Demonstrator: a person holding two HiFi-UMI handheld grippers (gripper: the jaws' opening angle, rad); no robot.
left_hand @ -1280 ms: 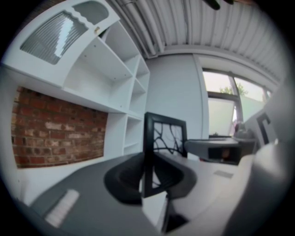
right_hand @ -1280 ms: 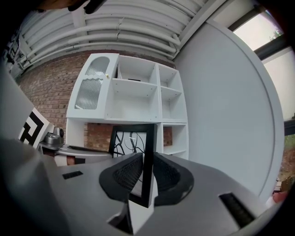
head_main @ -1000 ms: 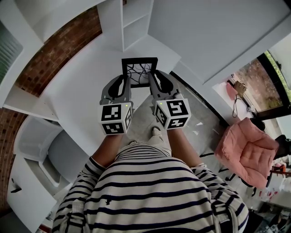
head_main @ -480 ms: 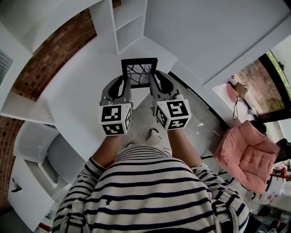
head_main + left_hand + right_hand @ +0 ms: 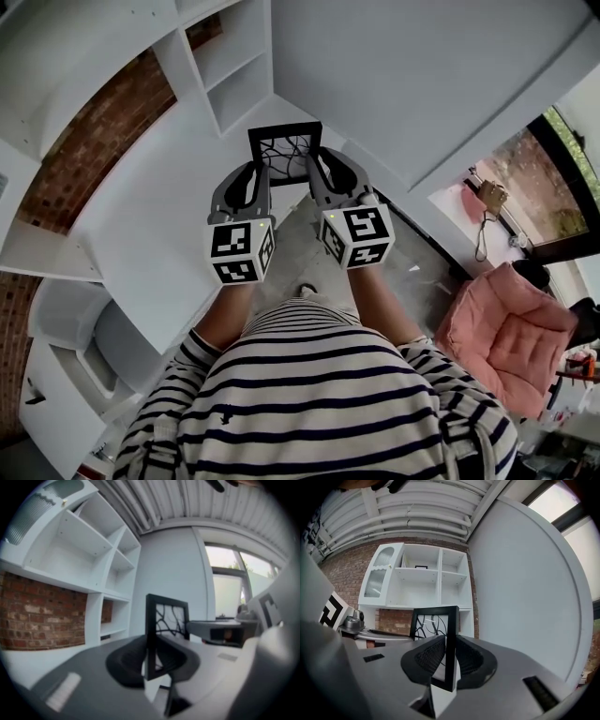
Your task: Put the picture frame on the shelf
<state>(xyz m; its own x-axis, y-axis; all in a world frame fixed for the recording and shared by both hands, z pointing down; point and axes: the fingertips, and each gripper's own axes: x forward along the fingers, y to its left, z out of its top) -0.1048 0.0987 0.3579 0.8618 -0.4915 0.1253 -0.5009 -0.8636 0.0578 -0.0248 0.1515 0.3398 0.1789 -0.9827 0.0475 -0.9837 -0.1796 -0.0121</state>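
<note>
One upright picture frame [image 5: 286,148], left edge pinched in the left tool [image 5: 260,173], right edge pinched in the right tool [image 5: 314,169]

One picture frame [image 5: 286,150] — two grippers [image 5: 261,176] [image 5: 315,171] — one shelf unit [image 5: 234,66].

From the head view I look steeply down on the left tongs [image 5: 255,178] and right tongs [image 5: 321,173] at mid-frame. Each tongs' camera sits close behind its jaws, looking forward. All three views share the picture frame [image 5: 286,148] and the shelf [image 5: 234,66].
</note>
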